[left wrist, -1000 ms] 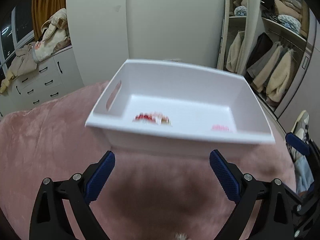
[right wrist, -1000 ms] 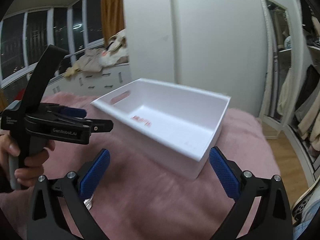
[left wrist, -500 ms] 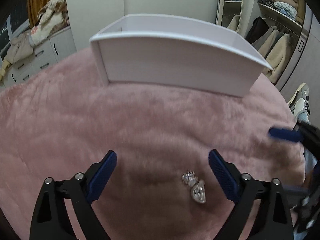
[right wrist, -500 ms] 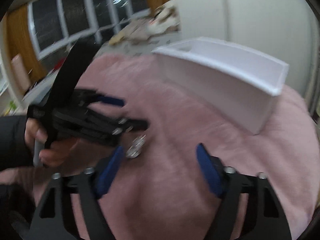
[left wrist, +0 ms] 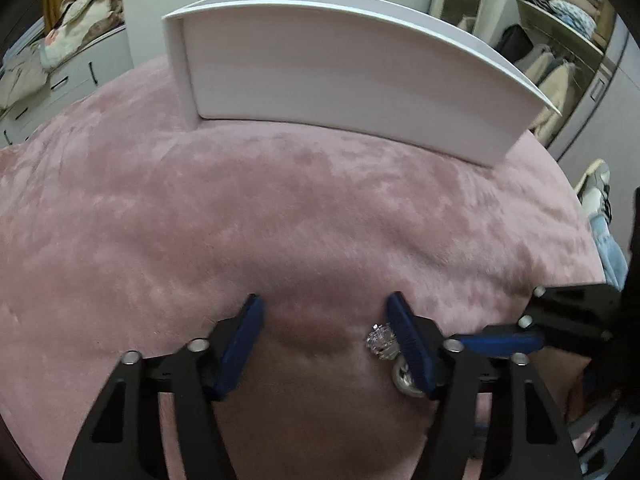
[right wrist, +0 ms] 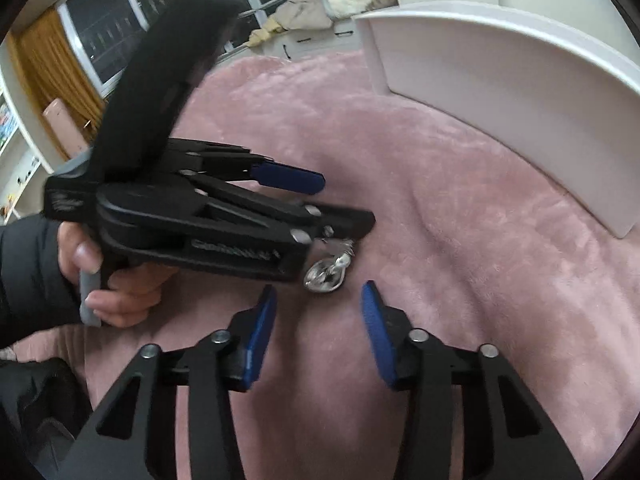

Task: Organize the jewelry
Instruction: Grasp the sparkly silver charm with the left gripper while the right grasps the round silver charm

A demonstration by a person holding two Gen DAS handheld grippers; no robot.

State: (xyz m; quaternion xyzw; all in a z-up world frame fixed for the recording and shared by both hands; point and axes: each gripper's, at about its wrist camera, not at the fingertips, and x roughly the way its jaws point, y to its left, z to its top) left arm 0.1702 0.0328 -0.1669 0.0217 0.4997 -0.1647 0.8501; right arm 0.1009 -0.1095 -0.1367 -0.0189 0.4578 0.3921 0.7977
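A silver jewelry piece with a sparkly crystal end (left wrist: 382,341) lies on the pink plush cover (left wrist: 280,208), just inside the right finger of my left gripper (left wrist: 324,344). The left gripper is open and low over the cover, with the piece at its right pad. In the right wrist view the same piece (right wrist: 326,274) lies just beyond my open right gripper (right wrist: 318,334), under the left gripper's body (right wrist: 208,224). A white plastic bin (left wrist: 344,76) stands farther back; its contents are hidden by its wall. It also shows in the right wrist view (right wrist: 504,92).
The pink cover spreads over a bed. A white dresser with piled clothes (left wrist: 60,60) stands at the back left. An open wardrobe with hanging coats (left wrist: 552,56) is at the back right. Dark windows (right wrist: 132,20) lie to the left.
Both grippers have dropped toward the cover and come closer to the silver piece. Their jaws have narrowed. The bin now sits higher and farther in both views.
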